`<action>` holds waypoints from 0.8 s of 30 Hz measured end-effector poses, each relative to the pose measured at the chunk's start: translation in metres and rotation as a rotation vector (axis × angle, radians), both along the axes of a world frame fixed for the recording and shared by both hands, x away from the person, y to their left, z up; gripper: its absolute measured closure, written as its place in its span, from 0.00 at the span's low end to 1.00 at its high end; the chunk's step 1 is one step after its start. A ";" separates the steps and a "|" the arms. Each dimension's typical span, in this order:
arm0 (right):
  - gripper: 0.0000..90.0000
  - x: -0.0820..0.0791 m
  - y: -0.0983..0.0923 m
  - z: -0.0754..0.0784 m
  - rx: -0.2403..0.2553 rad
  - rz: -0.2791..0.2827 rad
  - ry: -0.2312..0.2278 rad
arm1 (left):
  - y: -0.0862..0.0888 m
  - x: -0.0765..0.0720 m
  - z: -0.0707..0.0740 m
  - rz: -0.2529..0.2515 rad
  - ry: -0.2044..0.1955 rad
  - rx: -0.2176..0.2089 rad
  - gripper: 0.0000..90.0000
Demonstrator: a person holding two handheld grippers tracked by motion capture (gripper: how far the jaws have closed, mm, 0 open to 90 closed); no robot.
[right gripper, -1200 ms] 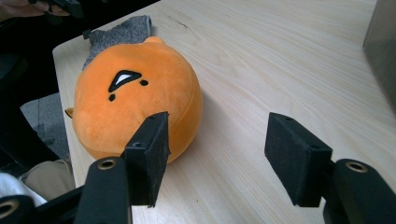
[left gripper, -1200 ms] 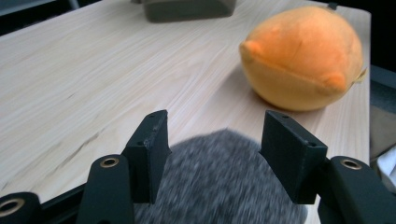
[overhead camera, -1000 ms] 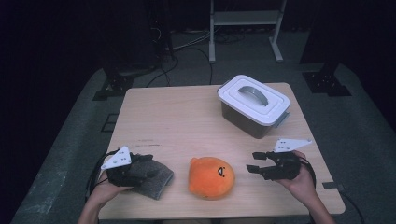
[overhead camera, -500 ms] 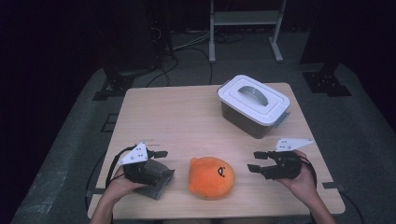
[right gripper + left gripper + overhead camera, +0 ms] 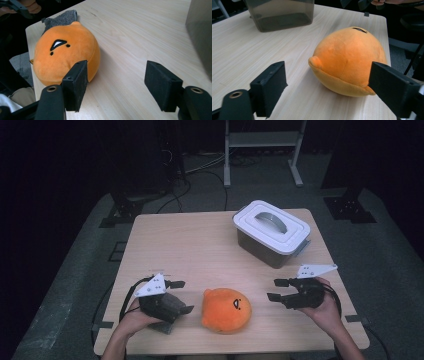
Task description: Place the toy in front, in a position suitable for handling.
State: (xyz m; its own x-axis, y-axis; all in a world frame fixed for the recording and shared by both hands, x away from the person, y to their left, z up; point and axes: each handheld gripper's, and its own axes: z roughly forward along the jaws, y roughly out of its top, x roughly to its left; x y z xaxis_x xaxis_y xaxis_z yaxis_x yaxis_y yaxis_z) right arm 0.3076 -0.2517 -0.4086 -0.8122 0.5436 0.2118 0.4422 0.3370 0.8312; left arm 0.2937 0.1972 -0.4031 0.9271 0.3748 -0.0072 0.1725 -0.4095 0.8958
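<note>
We see the plush (image 5: pixel 226 310) lying near the front edge of the surface (image 5: pixel 200 245), between our two tongs. The left tongs (image 5: pixel 182 296) have just been opening and stand wide beside it, nothing between them, above a grey cloth (image 5: pixel 167 306). The right tongs (image 5: pixel 274 290) have also just opened further, empty, a little apart from it. The plush is a round orange toy with a small black face and a stubby nub. We count one plush, one cloth, one lidded box (image 5: pixel 271 232) and two tongs.
</note>
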 end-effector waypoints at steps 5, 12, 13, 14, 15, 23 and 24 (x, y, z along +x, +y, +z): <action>0.35 0.007 -0.005 0.005 -0.011 -0.015 -0.010 | -0.001 0.000 0.001 0.003 0.010 -0.003 0.11; 0.33 0.024 -0.018 0.020 -0.019 -0.050 -0.036 | 0.002 0.001 -0.001 0.009 0.016 0.001 0.10; 0.33 0.025 -0.019 0.022 -0.018 -0.053 -0.039 | 0.002 0.002 0.000 0.010 0.017 -0.002 0.09; 0.33 0.028 -0.020 0.024 -0.019 -0.055 -0.042 | 0.001 0.002 0.000 0.011 0.021 -0.010 0.08; 0.33 0.030 -0.021 0.026 -0.022 -0.059 -0.047 | 0.001 0.002 0.001 0.007 0.023 -0.010 0.08; 0.33 0.046 -0.022 0.041 -0.030 -0.065 -0.062 | -0.004 0.000 0.005 -0.013 0.017 -0.003 0.08; 0.33 0.049 -0.021 0.043 -0.038 -0.065 -0.063 | -0.004 0.000 0.004 -0.014 0.016 0.003 0.08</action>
State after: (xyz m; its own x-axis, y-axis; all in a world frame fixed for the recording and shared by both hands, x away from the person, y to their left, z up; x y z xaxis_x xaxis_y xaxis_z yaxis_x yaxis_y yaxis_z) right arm 0.3561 -0.2728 -0.3660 -0.7860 0.6022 0.1400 0.4117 0.3409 0.8451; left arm 0.2940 0.1934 -0.3990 0.9321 0.3616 -0.0210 0.1809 -0.4144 0.8920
